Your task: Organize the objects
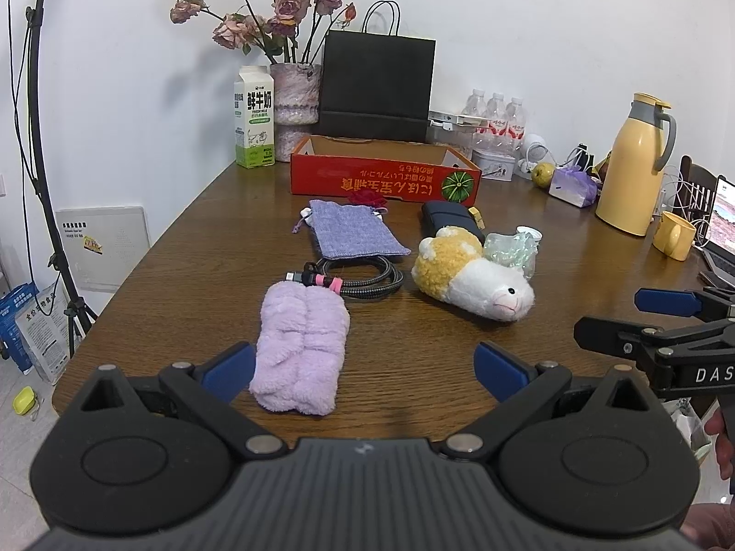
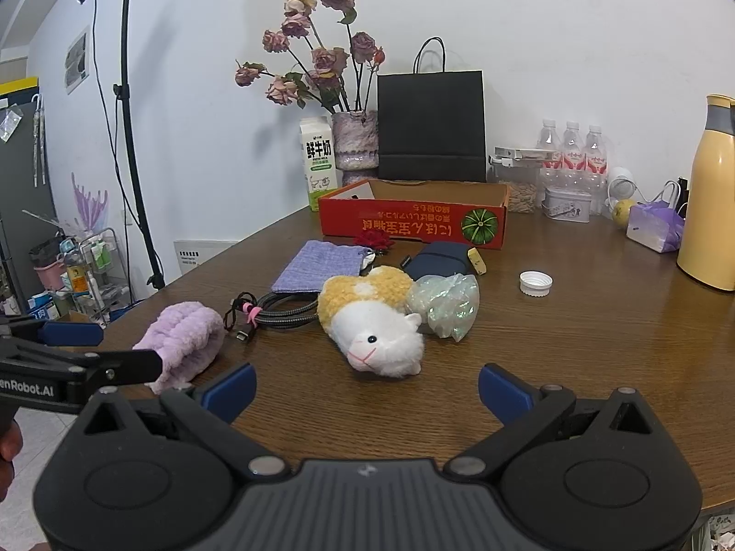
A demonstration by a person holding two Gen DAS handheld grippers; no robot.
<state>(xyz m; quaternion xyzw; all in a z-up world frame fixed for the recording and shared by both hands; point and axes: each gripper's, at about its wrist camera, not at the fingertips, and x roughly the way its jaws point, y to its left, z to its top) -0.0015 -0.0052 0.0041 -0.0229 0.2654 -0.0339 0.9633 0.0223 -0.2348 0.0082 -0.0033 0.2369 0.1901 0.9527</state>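
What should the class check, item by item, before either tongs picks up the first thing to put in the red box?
1. Left tongs open: ok.
2. Right tongs open: ok.
3. Purple cloth lies ahead of the left tongs, between the fingers' line: ok.
4. Plush toy lies ahead of the right tongs, untouched: ok.
5. Red box open on top: ok.
6. Box has room inside: cannot tell.
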